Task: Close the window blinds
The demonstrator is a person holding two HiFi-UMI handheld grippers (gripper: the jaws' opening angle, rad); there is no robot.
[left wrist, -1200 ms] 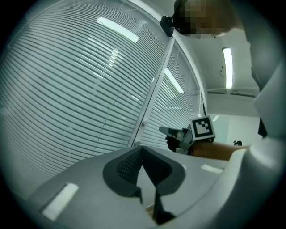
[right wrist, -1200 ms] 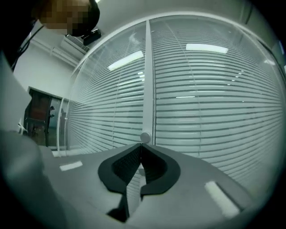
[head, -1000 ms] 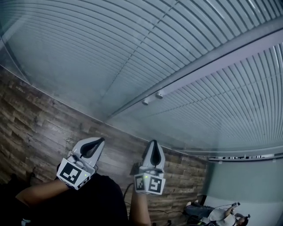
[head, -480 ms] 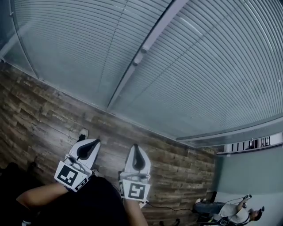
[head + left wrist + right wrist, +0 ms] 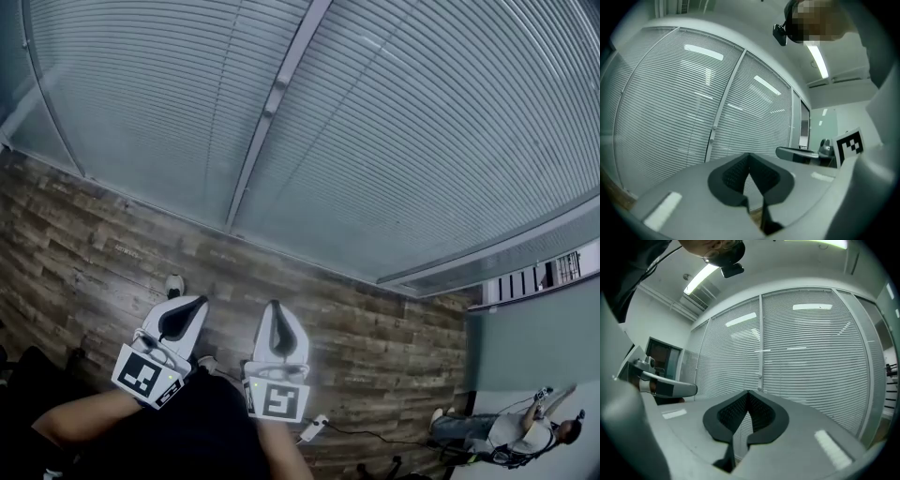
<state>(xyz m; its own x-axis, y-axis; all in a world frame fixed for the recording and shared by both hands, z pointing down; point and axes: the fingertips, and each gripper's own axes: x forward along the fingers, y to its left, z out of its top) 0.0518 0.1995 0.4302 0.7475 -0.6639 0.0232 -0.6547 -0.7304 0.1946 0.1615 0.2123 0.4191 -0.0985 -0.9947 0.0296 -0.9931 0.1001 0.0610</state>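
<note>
The window blinds (image 5: 394,141) hang over a wide glass wall, their grey slats running across both panels. A pale mullion (image 5: 278,94) with small knobs on it divides the panels. My left gripper (image 5: 192,305) and right gripper (image 5: 274,307) are held side by side low in the head view, well short of the blinds. Both are shut with nothing between their jaws. In the left gripper view the left gripper (image 5: 750,155) points at the blinds (image 5: 670,108) and the mullion knob (image 5: 714,127). The right gripper (image 5: 748,393) faces the blinds (image 5: 815,362) too.
A wood-plank floor (image 5: 84,244) runs along the foot of the glass wall. A white power strip (image 5: 314,428) with a cable lies by my feet, and a shoe (image 5: 174,284) shows near the left gripper. Another person (image 5: 511,433) stands at the lower right. A dark doorway (image 5: 661,357) is at the left.
The head view has swung, so the mullion now sits further left and more upright. My right gripper has drifted left, closer to the left one. Both stay shut.
</note>
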